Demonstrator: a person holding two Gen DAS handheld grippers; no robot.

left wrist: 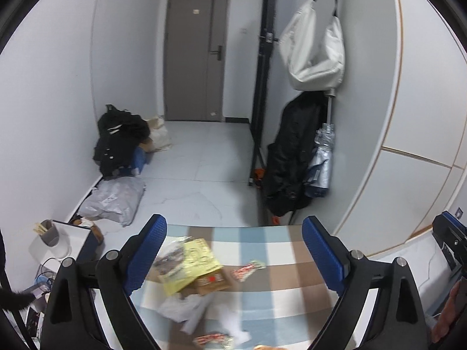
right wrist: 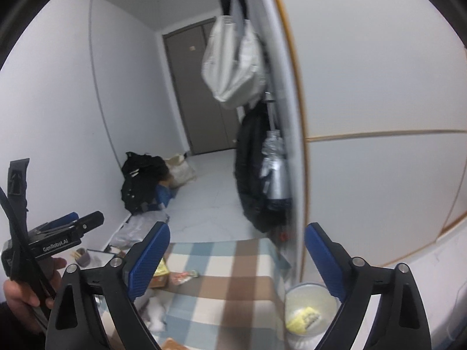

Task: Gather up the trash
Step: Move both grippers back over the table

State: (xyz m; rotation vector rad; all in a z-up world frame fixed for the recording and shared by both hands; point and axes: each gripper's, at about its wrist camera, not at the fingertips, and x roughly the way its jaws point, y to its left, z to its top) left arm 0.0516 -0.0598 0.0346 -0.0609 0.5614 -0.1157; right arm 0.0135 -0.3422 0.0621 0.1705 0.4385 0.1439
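Note:
Trash lies on a table with a checked cloth (left wrist: 262, 291). There is a yellow wrapper (left wrist: 191, 262), a brown cardboard piece (left wrist: 211, 283), a red-and-white wrapper (left wrist: 246, 269), crumpled white tissue (left wrist: 184, 306) and another red wrapper (left wrist: 211, 339) at the near edge. My left gripper (left wrist: 233, 250) hangs open above this pile with nothing between its blue pads. My right gripper (right wrist: 236, 258) is open and empty too, above the table's right end. Below it stands a white bin (right wrist: 294, 294) with a yellow wrapper (right wrist: 303, 319) inside. A hand (right wrist: 26, 291) holds the left gripper (right wrist: 83, 218) at the left.
Past the table, a tiled floor runs to a grey door (left wrist: 194, 55). Black bags (left wrist: 121, 137) and a grey plastic sack (left wrist: 113, 201) line the left wall. A white bag (left wrist: 313, 49), black coat (left wrist: 292, 157) and umbrella (left wrist: 321, 163) hang beside a white cabinet (left wrist: 408, 116).

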